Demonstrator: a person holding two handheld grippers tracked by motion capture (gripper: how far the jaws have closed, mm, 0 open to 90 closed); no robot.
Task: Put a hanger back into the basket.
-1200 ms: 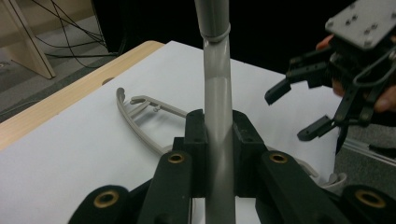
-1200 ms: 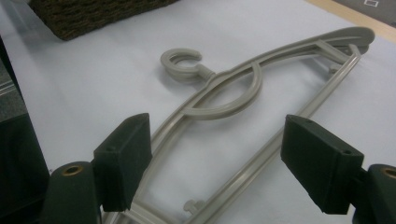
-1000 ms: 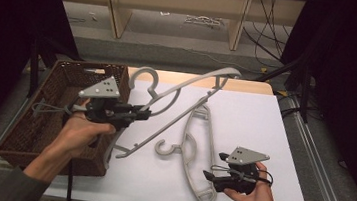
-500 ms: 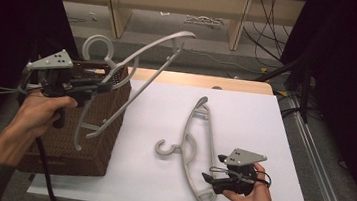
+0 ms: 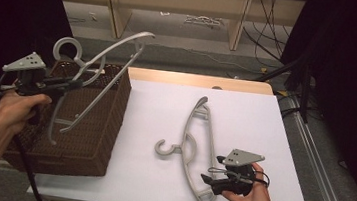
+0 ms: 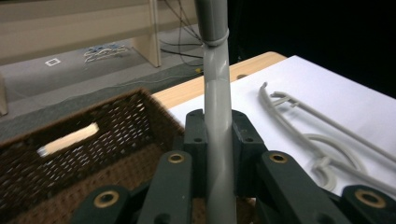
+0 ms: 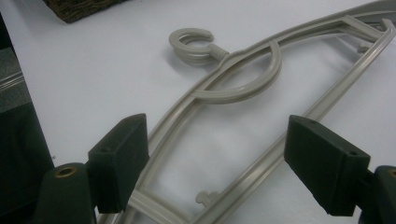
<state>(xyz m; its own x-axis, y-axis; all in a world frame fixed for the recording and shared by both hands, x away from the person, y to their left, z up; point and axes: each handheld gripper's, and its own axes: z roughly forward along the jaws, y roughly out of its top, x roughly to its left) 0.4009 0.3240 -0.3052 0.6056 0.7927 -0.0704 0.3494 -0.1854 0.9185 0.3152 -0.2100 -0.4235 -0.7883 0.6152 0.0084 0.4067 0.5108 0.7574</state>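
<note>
Hanger one (image 5: 100, 67), grey plastic, hangs in the air above the brown wicker basket (image 5: 107, 138), clamped by the left gripper (image 5: 70, 85); in the left gripper view its bar (image 6: 218, 135) runs between the two pads, which press on it from both sides. Its hook points up and left, and its lower arm dips inside the basket's rim. The basket stands at the left edge of the white table (image 5: 255, 113), touching that edge. Hanger two (image 5: 196, 152) lies flat near the table's front edge, hook toward the basket. The right gripper (image 5: 212, 180) rests low at its near end with jaws wide apart, one pad (image 7: 119, 161) at each side of the frame, neither pressing. Bare table surface lies between basket and flat hanger and across the far right corner.
</note>
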